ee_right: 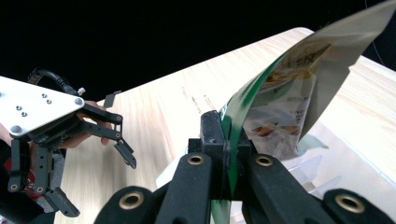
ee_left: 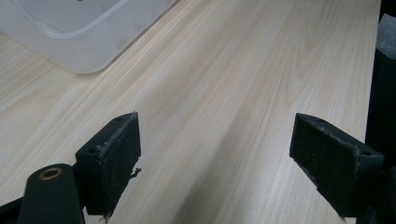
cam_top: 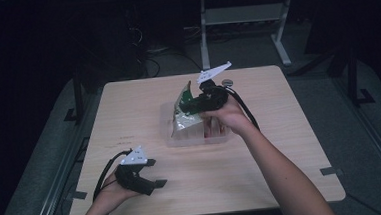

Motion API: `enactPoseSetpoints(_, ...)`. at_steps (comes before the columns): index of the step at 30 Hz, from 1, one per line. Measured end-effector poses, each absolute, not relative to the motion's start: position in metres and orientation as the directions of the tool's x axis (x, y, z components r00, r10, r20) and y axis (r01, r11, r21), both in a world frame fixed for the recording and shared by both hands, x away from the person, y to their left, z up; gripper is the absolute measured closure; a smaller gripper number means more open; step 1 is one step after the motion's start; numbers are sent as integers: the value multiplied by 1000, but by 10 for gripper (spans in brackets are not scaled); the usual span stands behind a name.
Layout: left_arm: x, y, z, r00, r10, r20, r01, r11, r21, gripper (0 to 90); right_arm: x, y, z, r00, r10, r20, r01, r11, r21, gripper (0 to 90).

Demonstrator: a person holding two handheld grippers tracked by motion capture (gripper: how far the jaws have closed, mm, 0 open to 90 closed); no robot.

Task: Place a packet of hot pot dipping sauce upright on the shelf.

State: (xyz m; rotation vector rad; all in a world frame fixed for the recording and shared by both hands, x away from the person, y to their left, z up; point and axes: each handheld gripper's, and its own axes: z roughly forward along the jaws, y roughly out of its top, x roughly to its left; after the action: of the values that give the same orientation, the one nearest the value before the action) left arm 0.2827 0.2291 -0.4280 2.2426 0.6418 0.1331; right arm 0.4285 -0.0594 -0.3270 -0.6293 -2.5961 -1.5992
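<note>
The right gripper [cam_top: 194, 103] has its jaws pressed fully together on the green edge of a snack packet [cam_top: 186, 112] — in the right gripper view the two black pads meet with only the thin foil seam [ee_right: 232, 135] between them. From that pinch the packet [ee_right: 299, 88] stands up and away past the fingertips, its printed face tilted and its silvery upper corner highest. In the high view the packet hangs from the jaws over a clear plastic tray [cam_top: 180, 138], its lower part down inside the tray's walls; whether it touches the tray floor cannot be told. The person's right hand [cam_top: 224, 116] grips the gripper body just behind the jaws, above the tray's right half.

The left gripper [cam_top: 152, 173] rests low over the near left part of the wooden table [cam_top: 262, 163], well apart from the tray. Its jaws stand wide apart with nothing between them — the left gripper view shows bare wood grain in the gap, one pad [ee_left: 114, 161] on each side. Beyond those fingertips, up and to the left, a rounded corner of the clear tray [ee_left: 79, 56] lies on the table. The right gripper view also catches the left gripper [ee_right: 119, 135] farther off, to the left of its own closed jaws, fingers spread.
</note>
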Motion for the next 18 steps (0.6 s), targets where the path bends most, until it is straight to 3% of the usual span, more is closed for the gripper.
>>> enactPoseSetpoints(18,283,226,-431,871,479,-106,407,-584,703,150,430,-65,-329,-911,340,232,364,400,841,900)
